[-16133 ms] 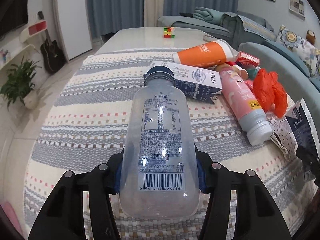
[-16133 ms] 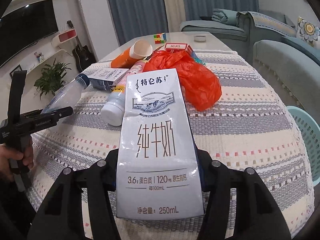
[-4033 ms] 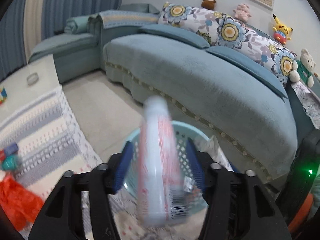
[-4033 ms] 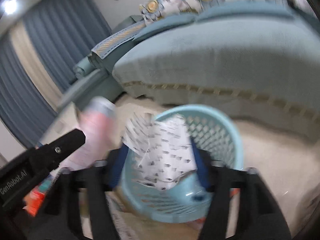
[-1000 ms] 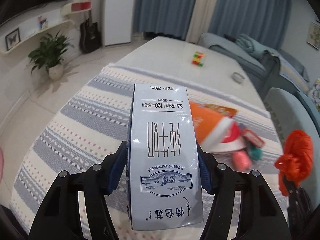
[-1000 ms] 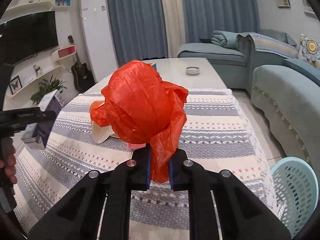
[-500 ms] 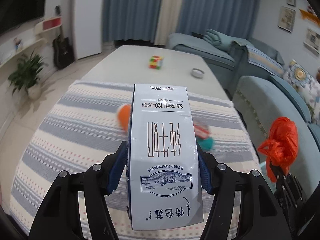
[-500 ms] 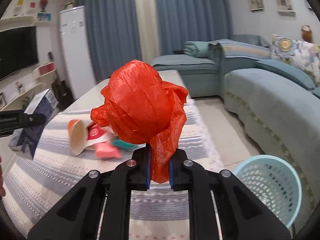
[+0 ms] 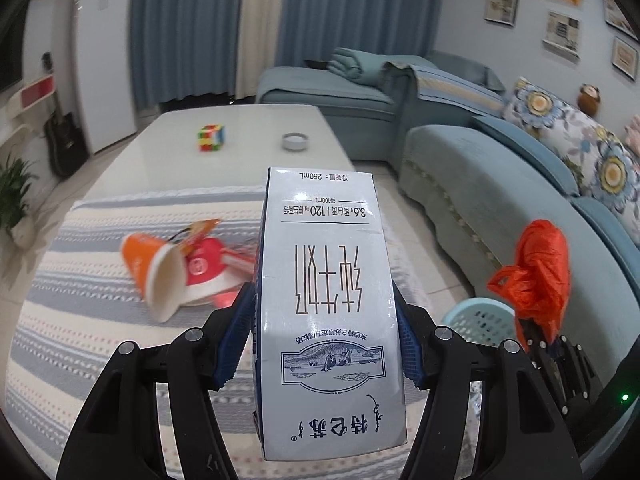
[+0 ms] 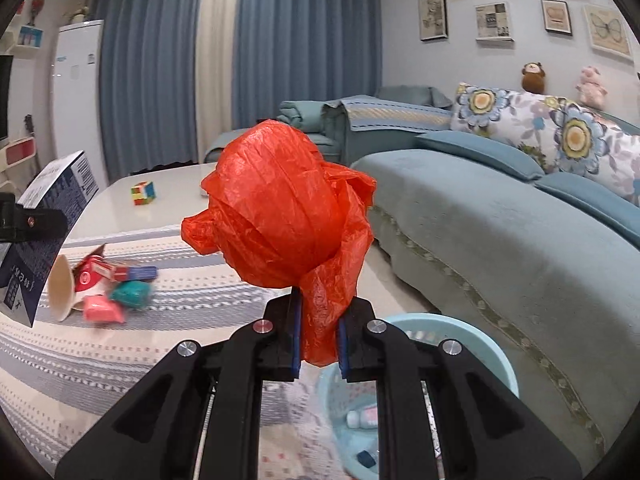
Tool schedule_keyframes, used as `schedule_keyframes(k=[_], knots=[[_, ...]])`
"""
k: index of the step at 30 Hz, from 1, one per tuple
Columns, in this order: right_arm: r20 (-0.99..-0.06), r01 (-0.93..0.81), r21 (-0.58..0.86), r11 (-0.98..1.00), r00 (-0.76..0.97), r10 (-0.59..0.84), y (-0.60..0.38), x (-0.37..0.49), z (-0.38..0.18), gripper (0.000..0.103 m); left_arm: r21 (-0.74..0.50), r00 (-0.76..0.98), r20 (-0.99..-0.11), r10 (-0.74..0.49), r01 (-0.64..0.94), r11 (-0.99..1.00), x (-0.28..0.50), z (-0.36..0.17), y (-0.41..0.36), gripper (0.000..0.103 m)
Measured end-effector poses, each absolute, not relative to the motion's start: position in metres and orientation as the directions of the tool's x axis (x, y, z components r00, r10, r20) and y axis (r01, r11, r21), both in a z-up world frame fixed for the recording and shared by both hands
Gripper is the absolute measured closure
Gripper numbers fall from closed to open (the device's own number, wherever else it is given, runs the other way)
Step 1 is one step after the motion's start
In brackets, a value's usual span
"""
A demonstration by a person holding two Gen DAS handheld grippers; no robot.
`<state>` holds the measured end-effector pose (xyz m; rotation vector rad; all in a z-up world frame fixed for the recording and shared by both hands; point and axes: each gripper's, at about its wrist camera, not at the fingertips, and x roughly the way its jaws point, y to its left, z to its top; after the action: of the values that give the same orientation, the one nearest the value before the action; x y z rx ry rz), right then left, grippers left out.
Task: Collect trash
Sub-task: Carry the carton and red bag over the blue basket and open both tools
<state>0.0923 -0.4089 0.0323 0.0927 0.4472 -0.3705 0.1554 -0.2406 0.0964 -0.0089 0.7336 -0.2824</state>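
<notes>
My left gripper (image 9: 316, 344) is squeezing a milk carton (image 9: 326, 312). The blue pads (image 9: 236, 340) press on both sides of the carton, and the carton points away from me with its writing upside down. It is up in the air above the striped cloth (image 9: 80, 344) on the table (image 9: 240, 136).

My right gripper (image 10: 318, 336) is closed tight on a red plastic bag (image 10: 288, 208). It pinches the thin bottom part of the bag, and the puffy round part sticks up above the fingers. In the left view I can see that same bag (image 9: 538, 272) held up on the right side, just above the light blue basket (image 9: 480, 316).

The basket (image 10: 480, 356) sits on the floor right next to the table, under my right gripper. There are a few small things in the bottom of it, but they are too blurry for me to name.

More trash lies on the striped cloth. An orange paper cup (image 9: 154, 272) is tipped on its side. A red and white cup (image 9: 206, 268) is touching it. Near them are a small pink packet (image 10: 102, 309) and a small teal packet (image 10: 132, 294).

Farther back on the bare part of the table are a colorful puzzle cube (image 9: 211, 138) and a little round dish (image 9: 294, 142). A long blue sofa (image 10: 500, 220) with flowery pillows (image 10: 560, 136) stands past the basket.
</notes>
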Motion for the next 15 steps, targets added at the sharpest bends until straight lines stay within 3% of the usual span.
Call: schedule_keyframes(k=[15], knots=[[-0.457,0.518,0.155,0.841,0.793,-0.404,-0.486,0.055,0.016,0.092,-0.077,0.682,-0.636,-0.361,0.409,0.909,0.145,0.096,-0.329,0.042]])
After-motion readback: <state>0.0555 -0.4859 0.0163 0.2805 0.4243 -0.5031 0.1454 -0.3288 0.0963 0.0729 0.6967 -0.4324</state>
